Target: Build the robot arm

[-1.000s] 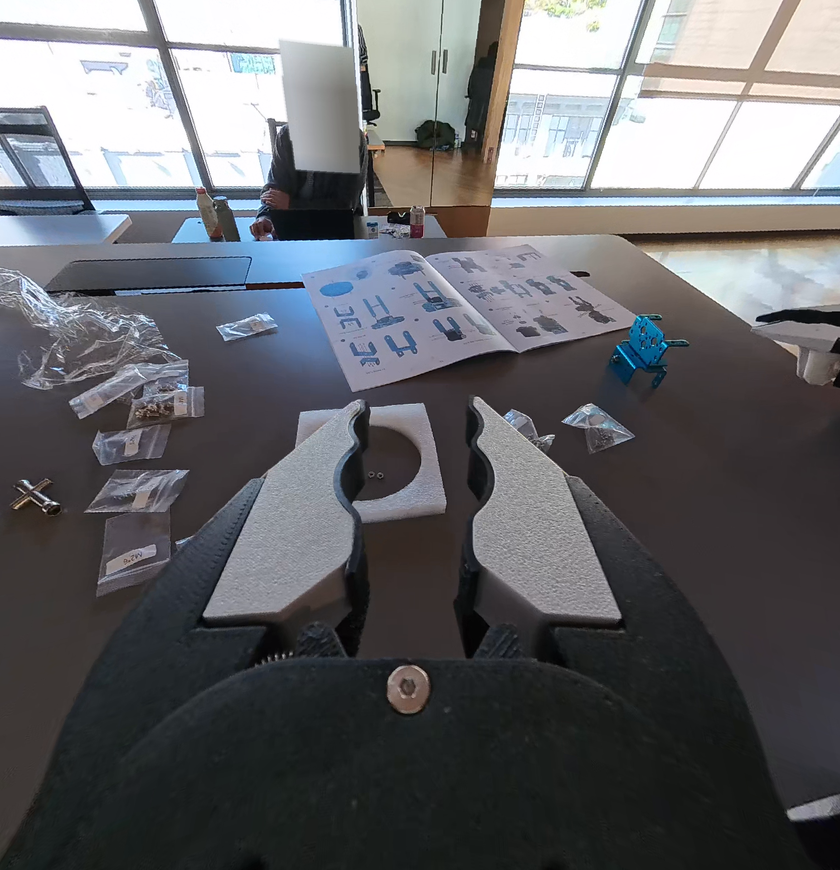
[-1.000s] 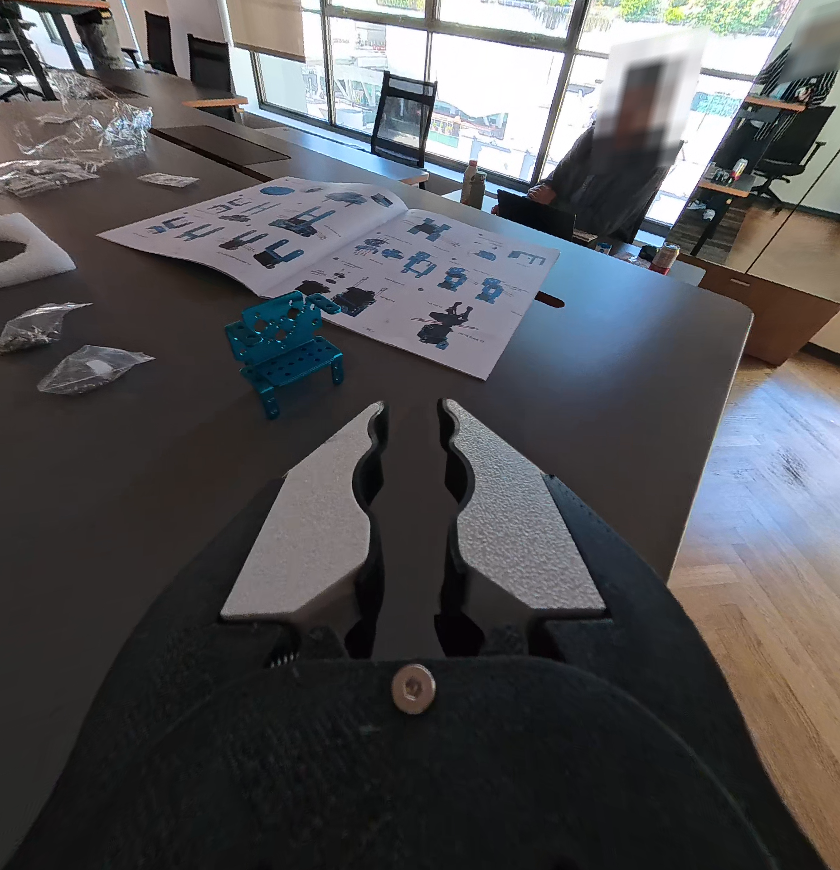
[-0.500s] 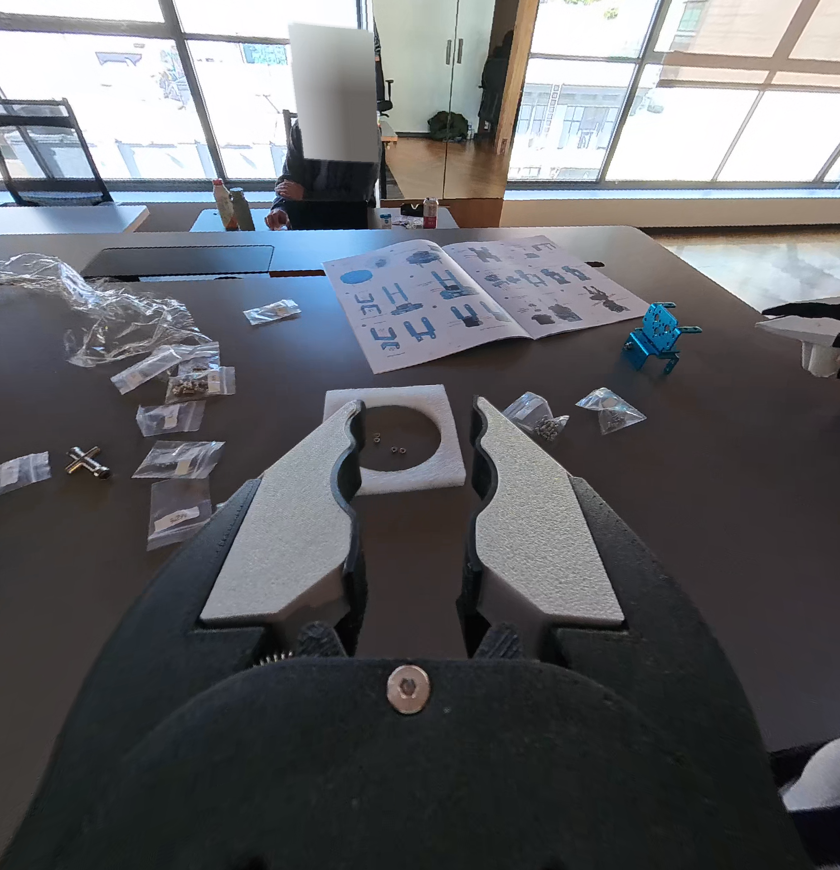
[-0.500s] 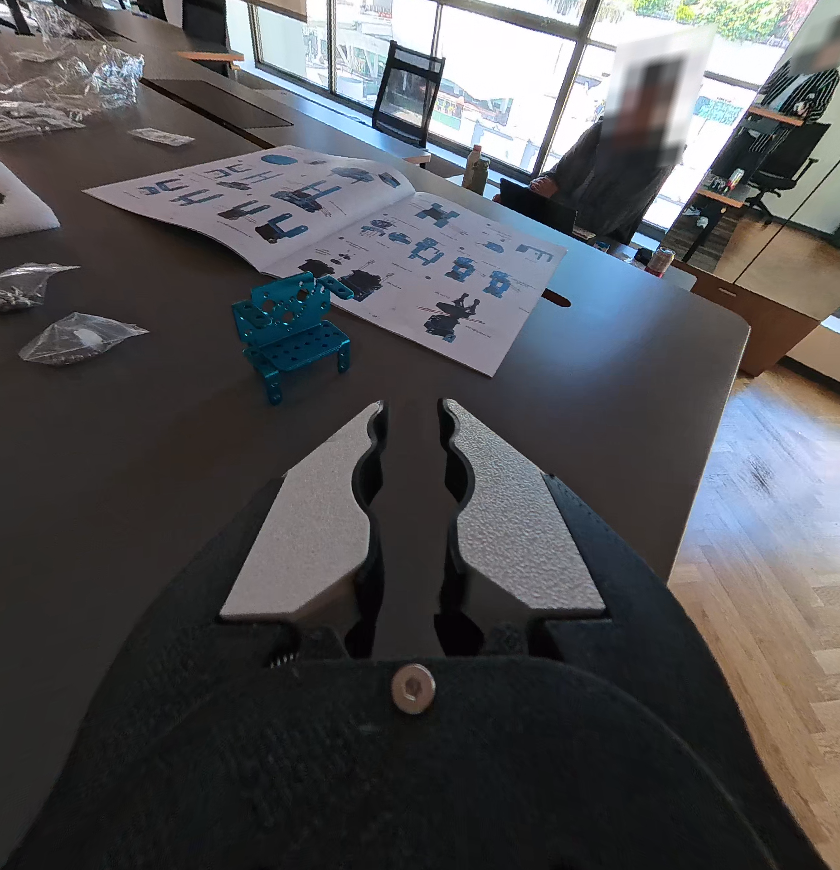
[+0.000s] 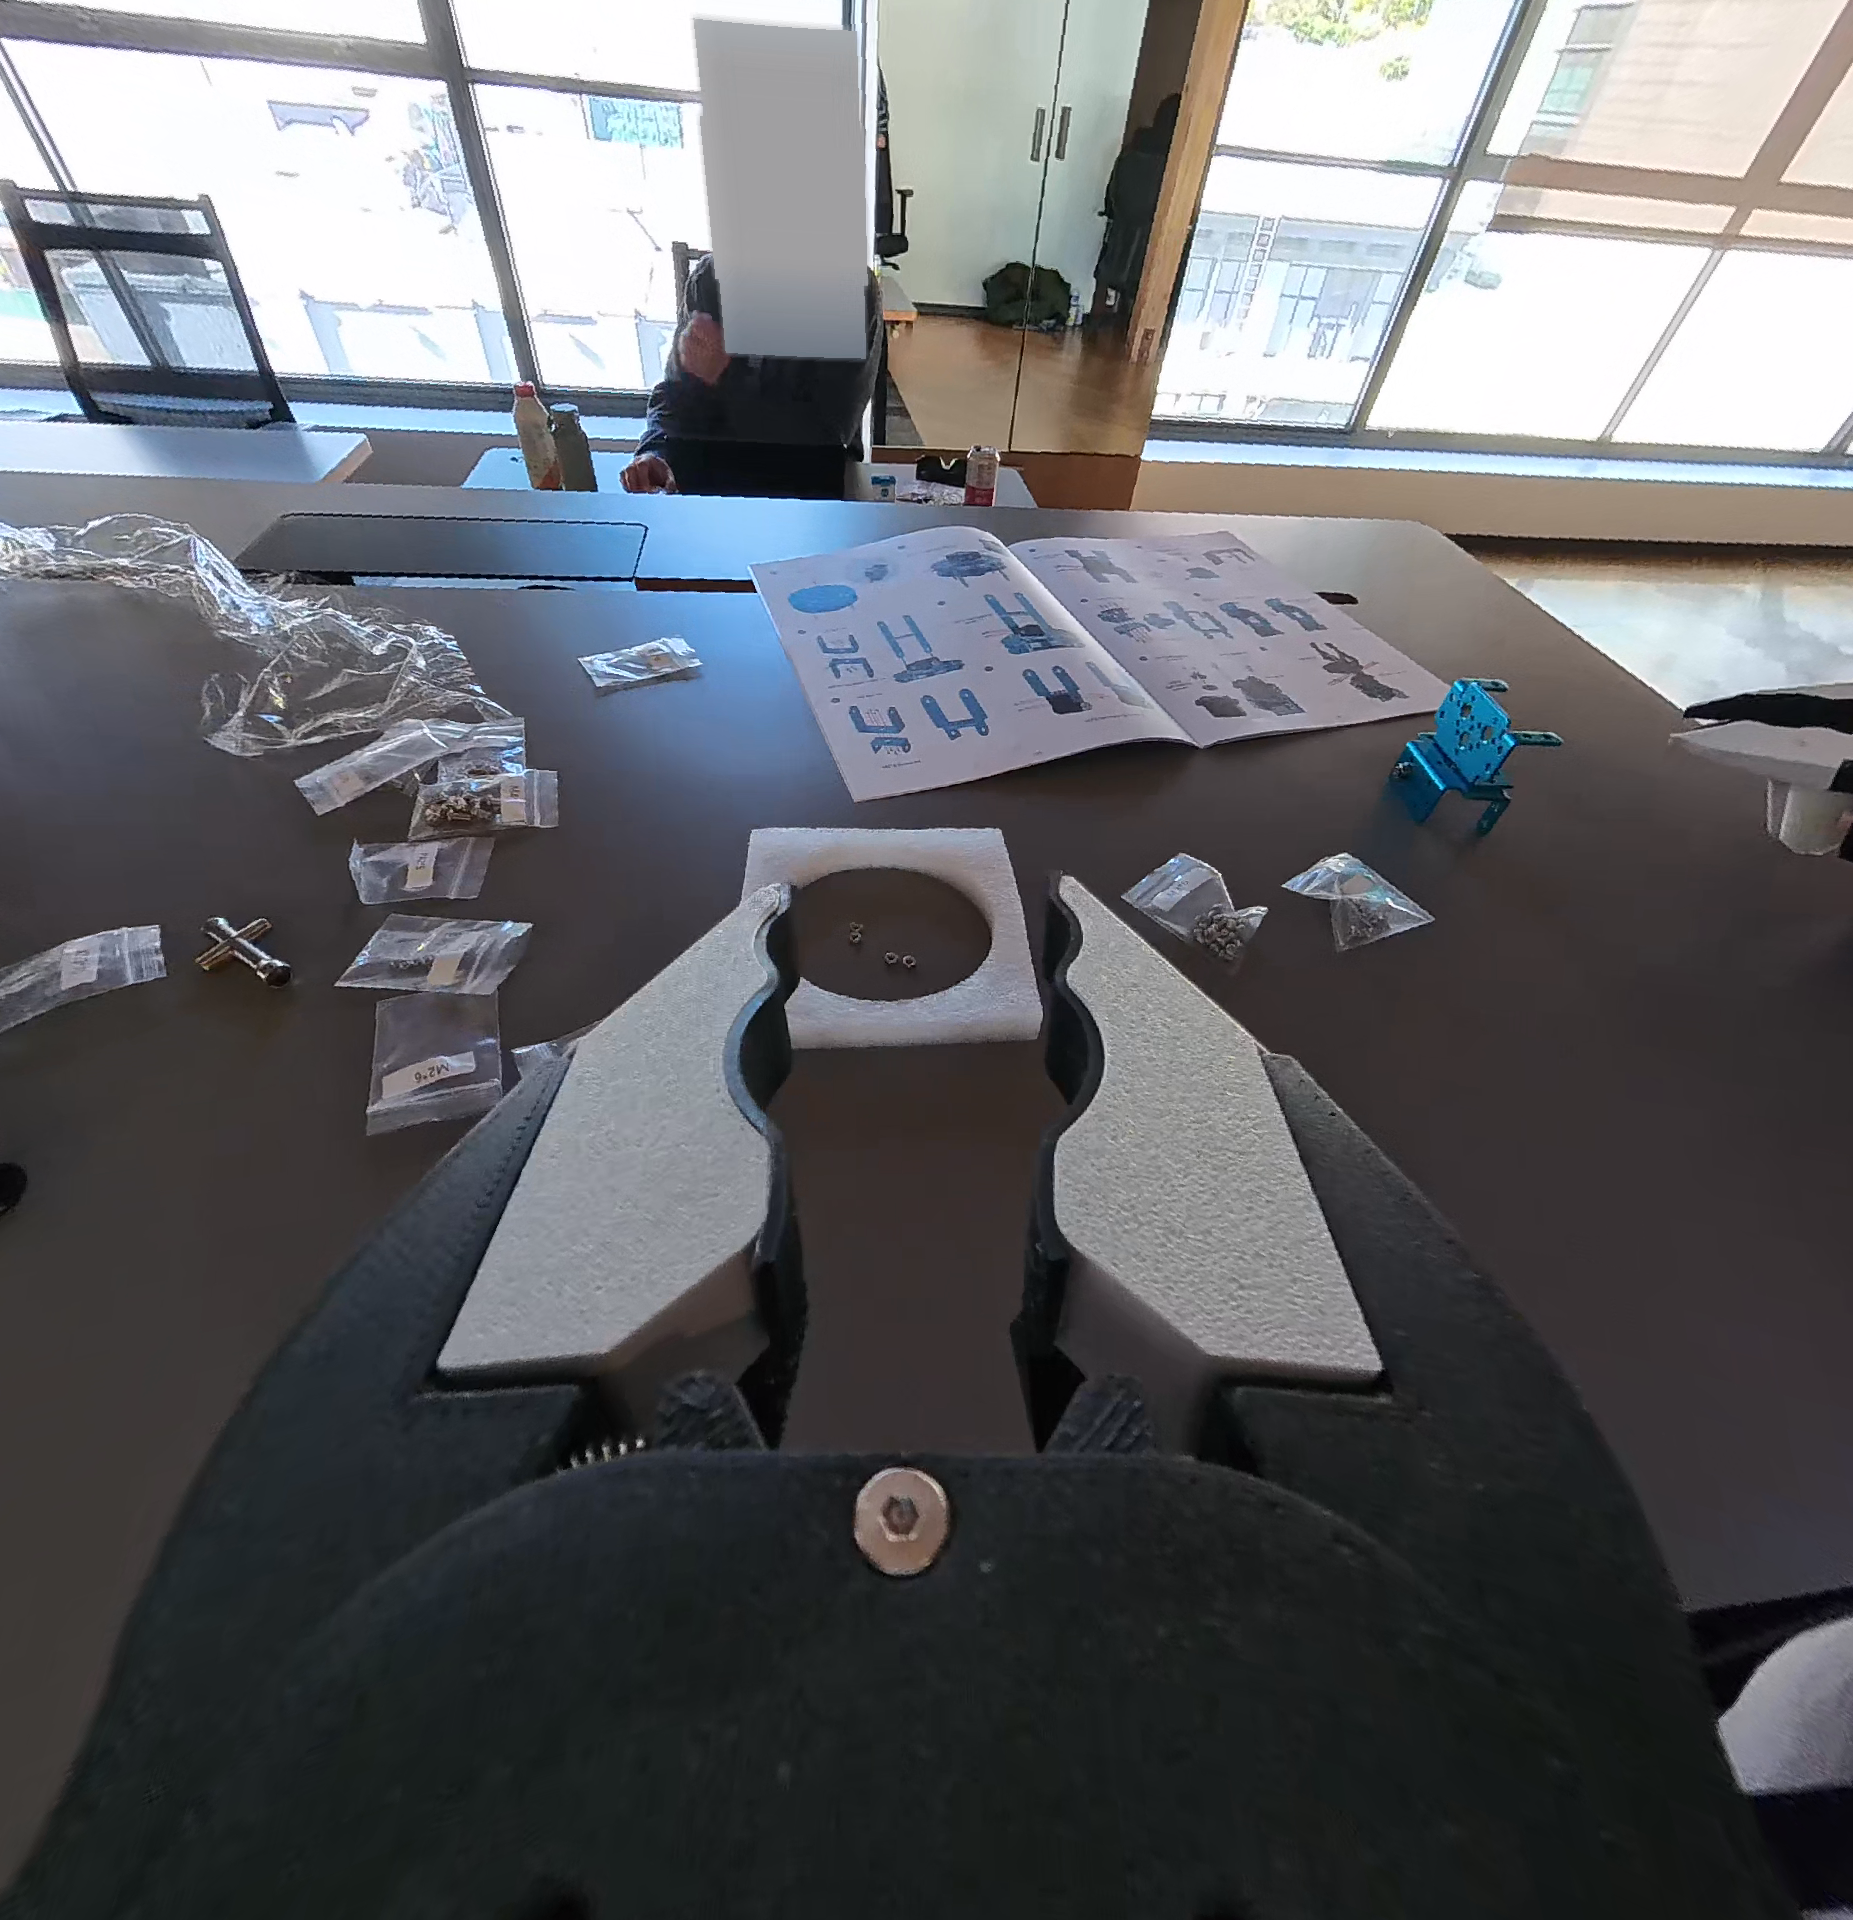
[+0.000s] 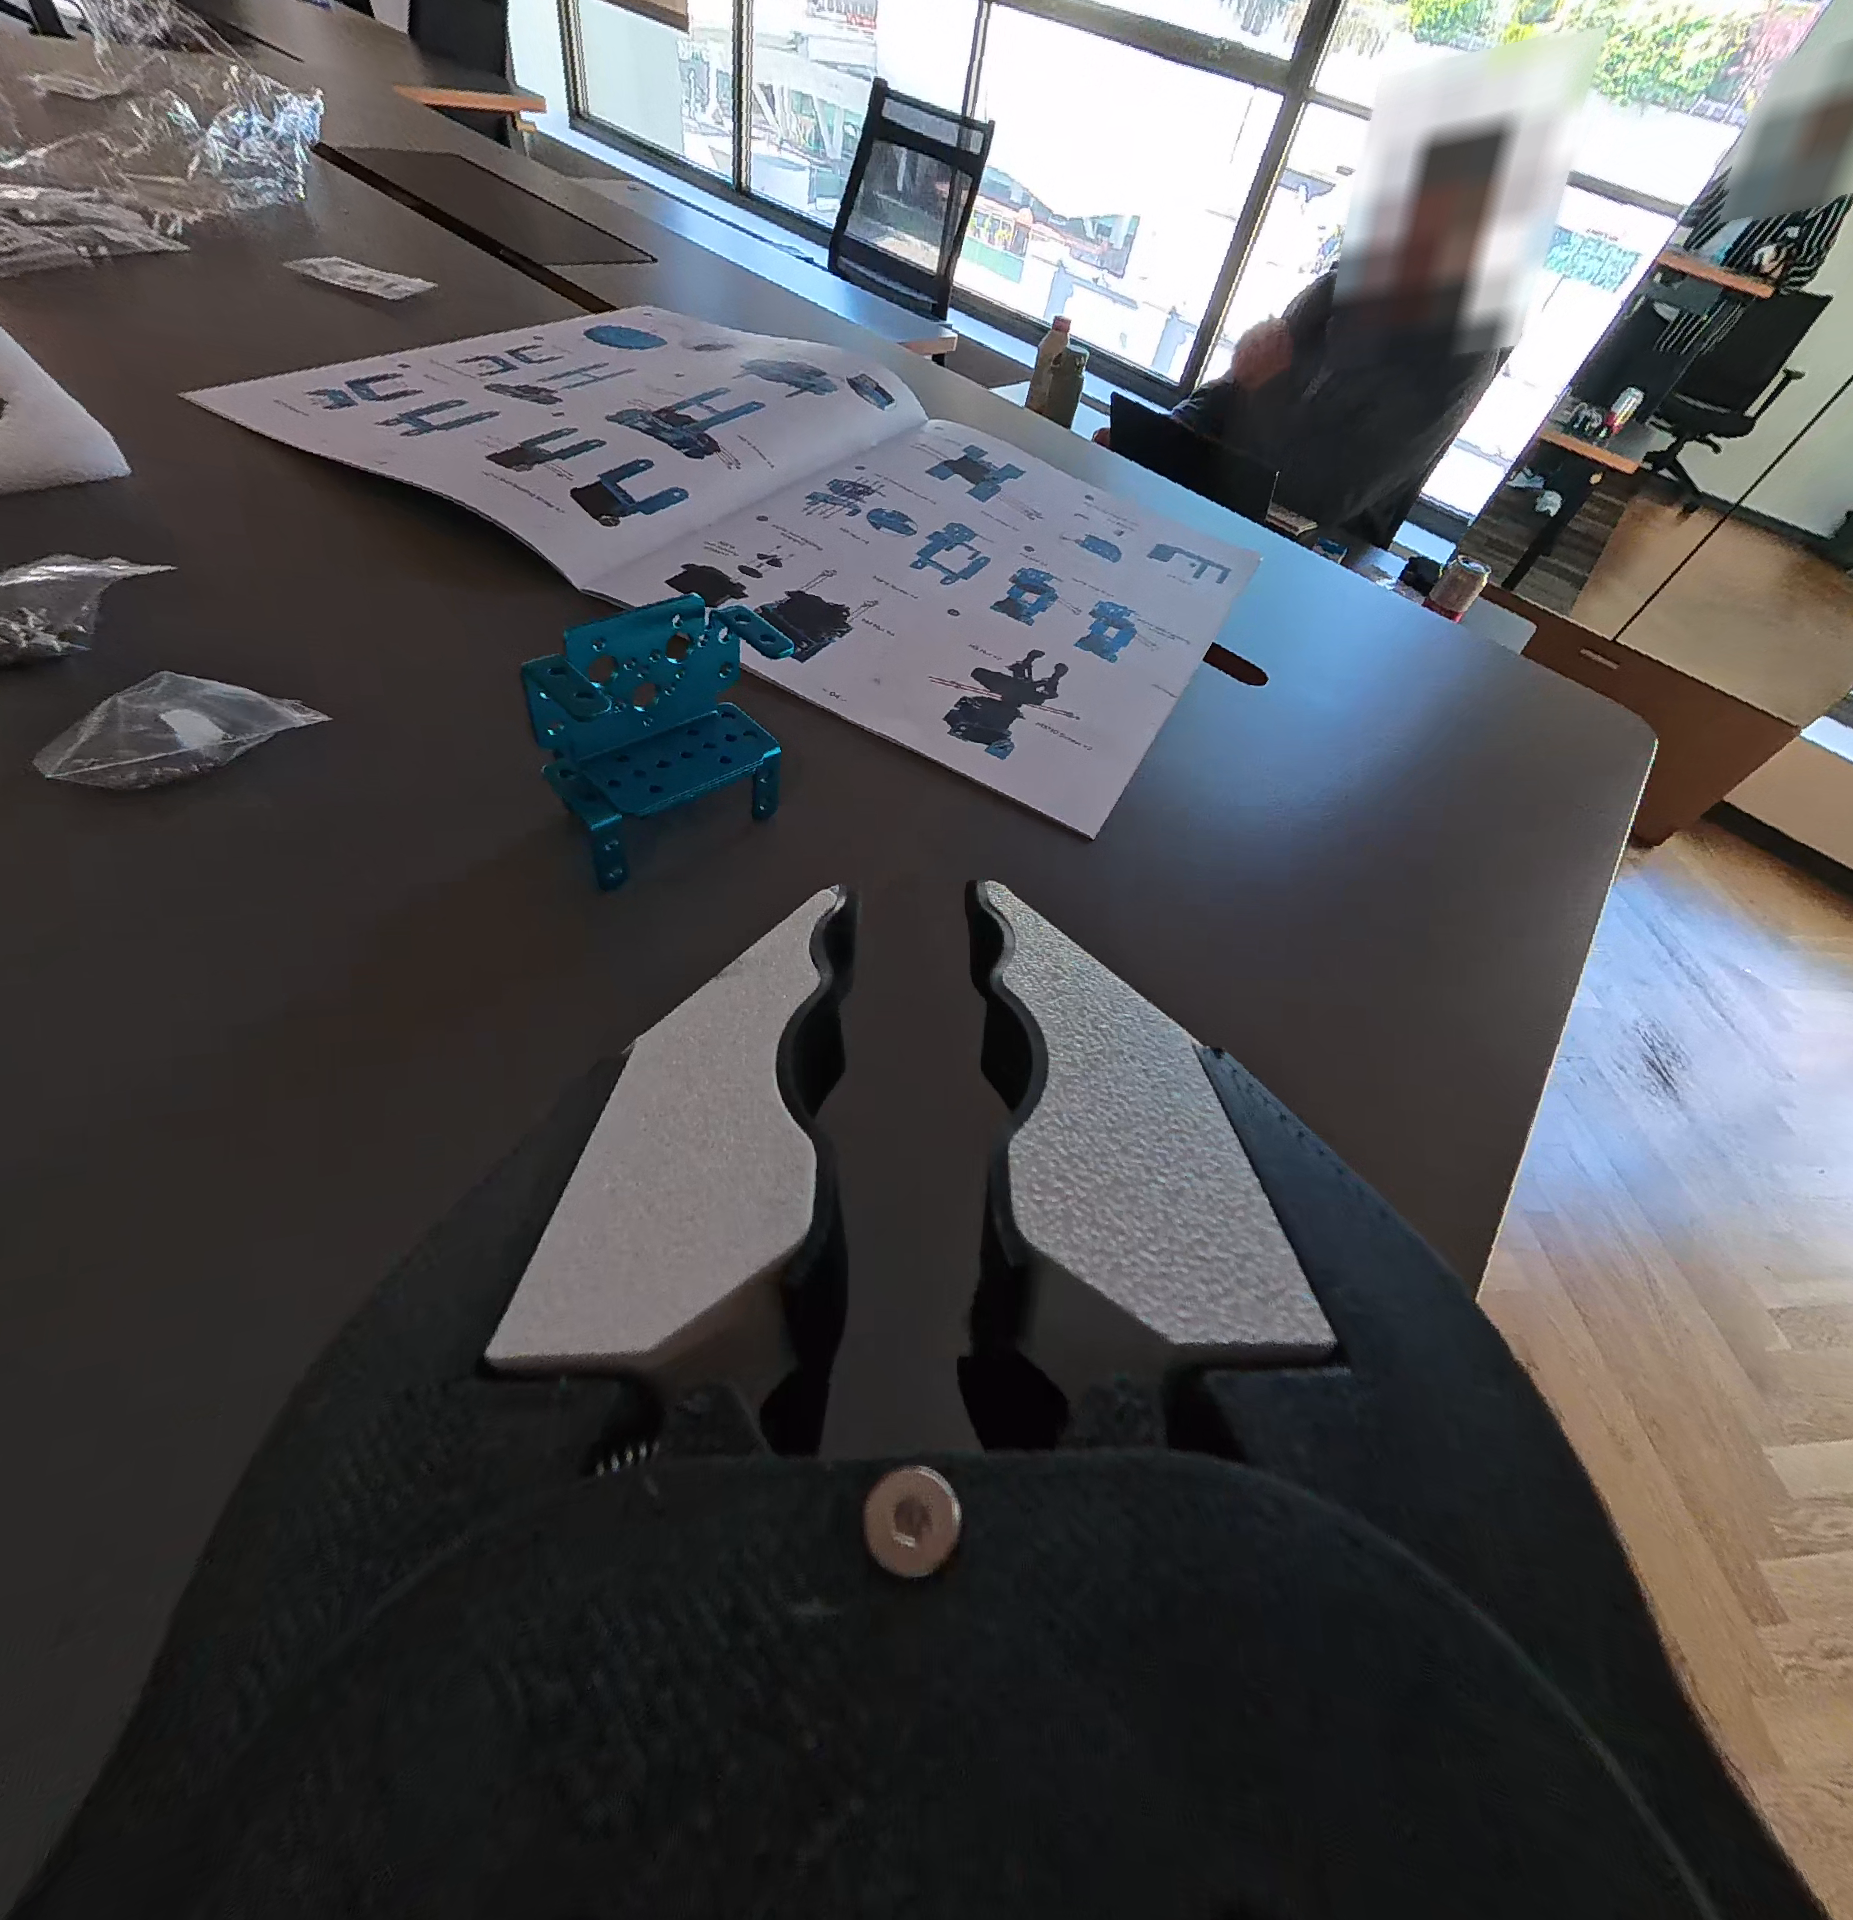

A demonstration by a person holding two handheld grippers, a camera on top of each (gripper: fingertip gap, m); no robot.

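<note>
My left gripper [image 5: 917, 891] is open and empty, held above the dark table [image 5: 1524, 1143]. Its tips frame a white foam square [image 5: 901, 852] with a round hole, where a few small nuts [image 5: 870, 935] lie. My right gripper [image 6: 909, 891] is empty, its jaws a narrow gap apart, low over the table. It also shows at the right edge of the left wrist view [image 5: 1774, 727]. A small blue metal bracket assembly [image 6: 647, 717] stands just ahead and left of it, and shows in the left wrist view too [image 5: 1462, 753].
An open instruction booklet [image 5: 1088, 644] lies beyond the foam. Two small bags of screws [image 5: 1192, 904] lie right of it, several more bags [image 5: 434, 956], a cross wrench [image 5: 241, 951] and crumpled plastic [image 5: 278, 644] left. The table edge [image 6: 1587, 883] is right. A person [image 5: 766, 416] sits behind. My right fingertips sit around 45 cm from my left ones. My left tips are roughly 30 cm from the cross wrench [image 5: 241, 951].
My left gripper has drawn back a little, so the foam sits farther ahead and more of the table's left side shows. The right gripper has shifted only slightly. Neither gripper's jaws have moved.
</note>
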